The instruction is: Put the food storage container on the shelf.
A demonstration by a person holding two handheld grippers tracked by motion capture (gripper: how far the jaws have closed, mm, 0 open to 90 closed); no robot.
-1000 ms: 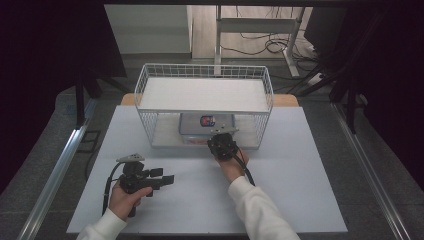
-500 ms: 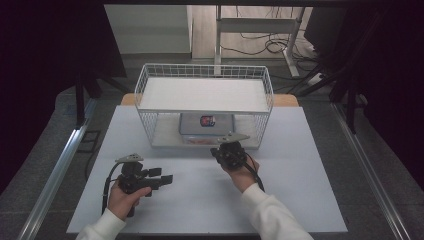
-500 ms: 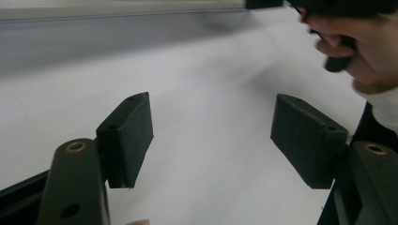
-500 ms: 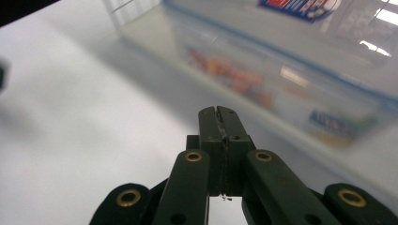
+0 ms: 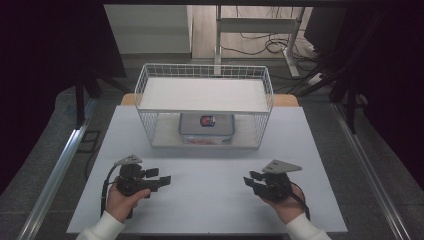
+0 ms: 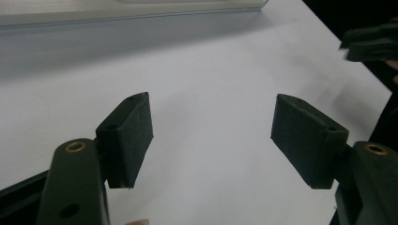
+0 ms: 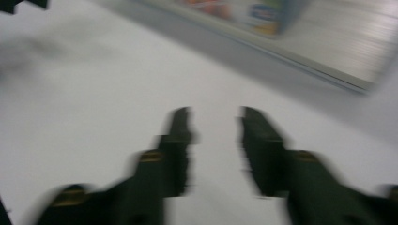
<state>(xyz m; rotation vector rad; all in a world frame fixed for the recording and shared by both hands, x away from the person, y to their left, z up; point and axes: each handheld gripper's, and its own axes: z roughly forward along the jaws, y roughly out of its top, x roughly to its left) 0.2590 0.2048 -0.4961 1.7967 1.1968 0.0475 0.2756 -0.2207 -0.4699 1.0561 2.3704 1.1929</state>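
Observation:
A white wire basket rack (image 5: pixel 150 107) stands at the back of the white table (image 5: pixel 210 195). On its lower shelf lies a clear lidded container (image 5: pixel 207 125) with a red and dark label, also seen blurred as the container (image 7: pixel 263 11) in the right gripper view. My left gripper (image 5: pixel 159 176) rests at the near left, pointing right, its jaws wide open and empty (image 6: pixel 211 108). At the near right, my right gripper (image 5: pixel 251 179) points left, open with nothing between its jaws (image 7: pixel 216 117). Both are well short of the rack.
The rack's top shelf (image 5: pixel 205 94) is a bare white board. A strip of bare table lies between the two grippers. The right gripper (image 6: pixel 371 42) shows far off in the left gripper view. Dark floor and metal rails (image 5: pixel 60 165) flank the table.
My right gripper has drawn back from the front of the rack to the near right of the table and turned to point left. The left gripper and the container have stayed put.

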